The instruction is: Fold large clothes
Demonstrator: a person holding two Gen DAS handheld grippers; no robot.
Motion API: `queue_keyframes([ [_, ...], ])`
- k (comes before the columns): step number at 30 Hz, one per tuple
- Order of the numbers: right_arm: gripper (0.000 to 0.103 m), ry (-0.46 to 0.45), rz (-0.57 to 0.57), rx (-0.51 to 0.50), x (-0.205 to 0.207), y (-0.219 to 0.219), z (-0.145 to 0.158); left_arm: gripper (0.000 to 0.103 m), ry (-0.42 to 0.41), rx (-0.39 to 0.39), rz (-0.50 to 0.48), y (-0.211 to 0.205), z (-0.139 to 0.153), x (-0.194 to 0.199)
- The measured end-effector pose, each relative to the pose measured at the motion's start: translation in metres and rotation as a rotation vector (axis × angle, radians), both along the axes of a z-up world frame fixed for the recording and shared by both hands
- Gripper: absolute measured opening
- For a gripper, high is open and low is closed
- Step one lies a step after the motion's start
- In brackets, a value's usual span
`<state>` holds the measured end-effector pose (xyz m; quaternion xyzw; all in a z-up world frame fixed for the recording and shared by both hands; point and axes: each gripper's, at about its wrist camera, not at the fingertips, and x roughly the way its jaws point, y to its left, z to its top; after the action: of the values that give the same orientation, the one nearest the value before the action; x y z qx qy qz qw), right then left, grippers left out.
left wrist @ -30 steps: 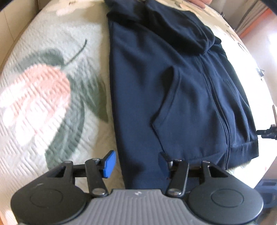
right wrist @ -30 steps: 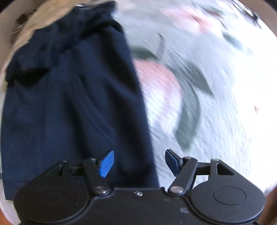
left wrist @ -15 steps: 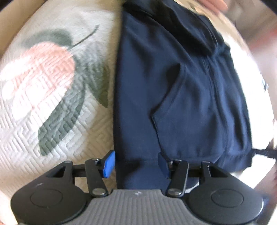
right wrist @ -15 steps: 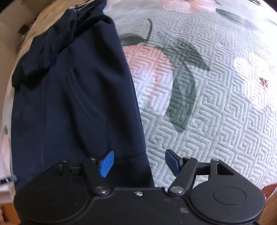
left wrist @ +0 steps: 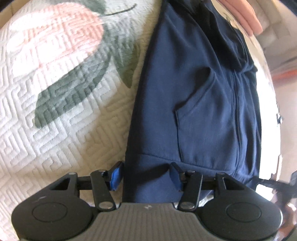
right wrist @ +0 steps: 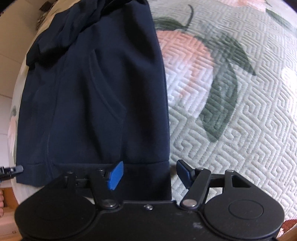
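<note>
A navy zip hoodie (left wrist: 194,92) lies folded lengthwise on the quilted bedspread (left wrist: 55,120), with its ribbed hem nearest me. My left gripper (left wrist: 146,175) hangs just over one hem corner. Its blue pads stand apart on either side of the cloth without pressing it. In the right wrist view the hoodie (right wrist: 92,92) fills the left half. My right gripper (right wrist: 150,174) straddles the other hem corner. Its jaws are closing, and the pads stay clear of the fabric between them.
The bedspread (right wrist: 241,129) is white with pink flowers and green leaves, and it spreads wide beside the hoodie. A blurred pink shape (left wrist: 246,16) sits beyond the hood end. The bed's edge runs close to the hem side, with floor beyond it.
Both grippers have come down closer to the hoodie's hem, and each now has a hem corner between its fingers. The left view has rolled and shifted along the hem.
</note>
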<state>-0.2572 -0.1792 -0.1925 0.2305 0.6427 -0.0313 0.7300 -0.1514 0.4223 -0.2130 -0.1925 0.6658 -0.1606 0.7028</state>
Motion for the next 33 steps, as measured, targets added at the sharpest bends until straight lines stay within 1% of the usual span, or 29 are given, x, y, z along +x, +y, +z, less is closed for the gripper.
queue_keyframes([
  [2,0.077,0.011,0.031,0.018,0.0,0.006,-0.004,0.055,0.007,-0.022,0.03,0.006,-0.001,0.0],
  [4,0.075,-0.001,0.041,0.03,0.001,0.014,-0.004,0.054,0.007,-0.027,0.05,0.008,-0.001,-0.002],
  [5,0.064,-0.01,0.033,0.039,0.002,0.016,-0.004,0.047,0.002,-0.018,0.052,0.007,-0.001,-0.002],
  [6,0.048,-0.017,0.019,0.046,0.004,0.016,-0.003,0.039,-0.004,-0.007,0.052,0.005,0.0,-0.003],
  [7,0.04,-0.025,0.005,0.053,0.005,0.016,-0.002,0.034,-0.006,-0.004,0.052,0.004,0.001,-0.004],
  [8,0.023,-0.03,-0.011,0.067,0.006,0.014,-0.002,0.015,-0.006,-0.006,0.053,0.002,0.001,-0.004],
  [9,0.02,-0.035,-0.034,0.09,0.006,0.011,-0.001,0.012,-0.003,-0.017,0.053,0.001,0.001,-0.005],
  [12,0.017,-0.054,-0.088,0.148,0.006,0.001,0.006,0.008,-0.01,-0.012,0.047,-0.006,0.007,-0.004],
  [13,0.016,-0.065,-0.105,0.167,0.007,-0.002,0.01,0.008,-0.018,-0.03,0.053,-0.014,0.01,-0.001],
  [15,0.016,-0.095,-0.13,0.195,0.012,-0.007,0.021,0.007,-0.037,-0.103,0.079,-0.015,0.021,0.006],
  [16,0.016,-0.115,-0.142,0.208,0.017,-0.01,0.028,0.007,-0.051,-0.125,0.086,-0.017,0.028,0.012],
  [18,0.015,-0.162,-0.152,0.223,0.033,-0.014,0.043,0.007,-0.089,-0.163,0.09,-0.019,0.042,0.026],
  [20,0.014,-0.214,-0.159,0.221,0.05,-0.017,0.055,0.007,-0.13,-0.183,0.093,-0.022,0.055,0.043],
  [24,0.012,-0.353,-0.189,0.236,0.098,-0.036,0.076,0.006,-0.243,-0.252,0.134,-0.03,0.08,0.093],
  [26,0.012,-0.408,-0.183,0.223,0.129,-0.048,0.083,0.006,-0.303,-0.268,0.13,-0.038,0.089,0.125],
  [27,0.012,-0.435,-0.181,0.22,0.147,-0.053,0.085,0.006,-0.33,-0.266,0.124,-0.043,0.092,0.139],
  [30,0.012,-0.507,-0.142,0.169,0.202,-0.06,0.09,0.006,-0.413,-0.239,0.102,-0.056,0.101,0.188],
  [33,0.012,-0.56,-0.114,0.134,0.256,-0.07,0.091,0.007,-0.495,-0.226,0.098,-0.063,0.105,0.235],
])
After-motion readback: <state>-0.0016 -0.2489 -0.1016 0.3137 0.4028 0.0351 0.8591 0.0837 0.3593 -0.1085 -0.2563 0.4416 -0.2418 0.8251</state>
